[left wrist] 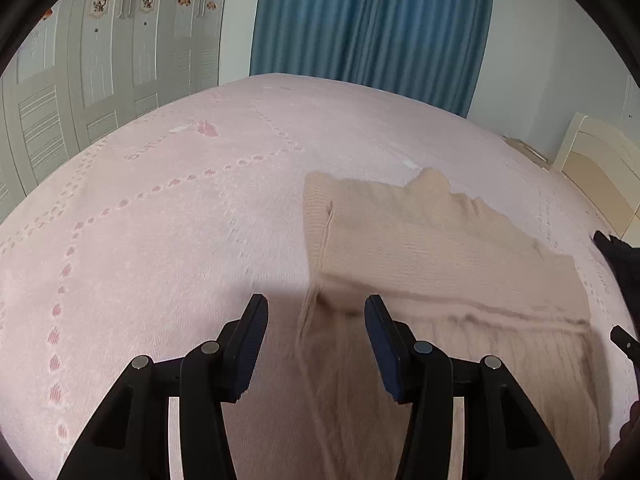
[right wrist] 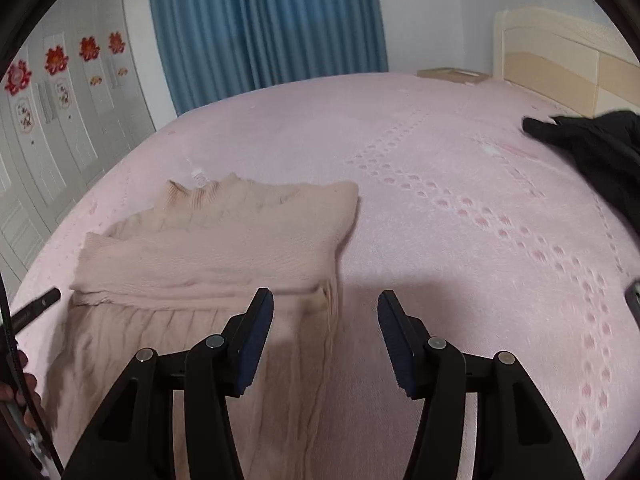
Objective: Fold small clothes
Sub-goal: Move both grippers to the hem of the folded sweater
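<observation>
A pink bedspread (left wrist: 168, 240) fills a bedroom with blue curtains (left wrist: 368, 24), and a beige knit sweater (left wrist: 420, 248) lies partly folded on it.

Both tools stand apart and empty: the left gripper (left wrist: 316, 312) hovers over the sweater's left edge, the right gripper (right wrist: 326, 308) over its right edge, with no knit between the pads of either. The upper part is already doubled over the lower ribbed part. The likely risk is that loose, soft knit slips or bunches if only one layer is pinched, or if the two sides are lifted unevenly, skewing the fold. Only the right wrist view shows a black garment (right wrist: 592, 148) well apart near the headboard (right wrist: 560, 48); the left view shows the wardrobe doors (left wrist: 100, 80) more fully.
</observation>
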A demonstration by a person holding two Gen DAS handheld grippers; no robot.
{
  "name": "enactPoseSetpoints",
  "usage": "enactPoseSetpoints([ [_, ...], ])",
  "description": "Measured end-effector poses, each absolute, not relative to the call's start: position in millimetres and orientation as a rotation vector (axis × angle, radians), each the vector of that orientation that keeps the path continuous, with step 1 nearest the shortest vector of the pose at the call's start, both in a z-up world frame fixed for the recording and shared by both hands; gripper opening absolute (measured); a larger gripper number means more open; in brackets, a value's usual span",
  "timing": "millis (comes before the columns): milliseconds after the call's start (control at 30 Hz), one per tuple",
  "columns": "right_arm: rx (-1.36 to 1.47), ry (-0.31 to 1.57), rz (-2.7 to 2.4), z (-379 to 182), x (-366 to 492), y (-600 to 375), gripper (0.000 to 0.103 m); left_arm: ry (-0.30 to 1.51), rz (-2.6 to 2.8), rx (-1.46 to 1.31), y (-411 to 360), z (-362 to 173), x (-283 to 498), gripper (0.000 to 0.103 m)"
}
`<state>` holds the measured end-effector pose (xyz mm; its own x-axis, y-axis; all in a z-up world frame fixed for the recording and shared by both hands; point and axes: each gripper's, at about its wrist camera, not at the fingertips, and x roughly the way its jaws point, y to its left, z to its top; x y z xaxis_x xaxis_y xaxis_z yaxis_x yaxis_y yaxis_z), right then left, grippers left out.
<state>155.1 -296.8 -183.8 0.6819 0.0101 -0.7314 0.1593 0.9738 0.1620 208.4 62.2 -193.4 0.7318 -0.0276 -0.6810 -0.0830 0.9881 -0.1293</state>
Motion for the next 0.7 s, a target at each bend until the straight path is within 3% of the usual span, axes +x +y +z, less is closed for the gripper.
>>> enactPoseSetpoints([
  [133, 0.245, 0.923, -0.041, -192.0, 125.6, -293.6, 0.044, 0.783, 0.021, -0.092, 65.4, -196.2, 170.6, 0.048],
  [400, 0.300, 0.944, -0.013, -186.6, 56.3, -299.0, 0.044, 0.855, -0.076, -0.131, 75.0, -197.7, 98.1, 0.048],
  [467, 0.327, 0.952, -0.015, -186.0, 41.8, -299.0, 0.044, 0.879, -0.118, -0.199, 80.1, -199.8, 84.1, 0.056],
  [700, 0.338, 1.008, 0.047, -193.4, -5.4, -279.7, 0.048, 0.949, -0.163, -0.251, 75.2, -211.8, 46.1, 0.057],
])
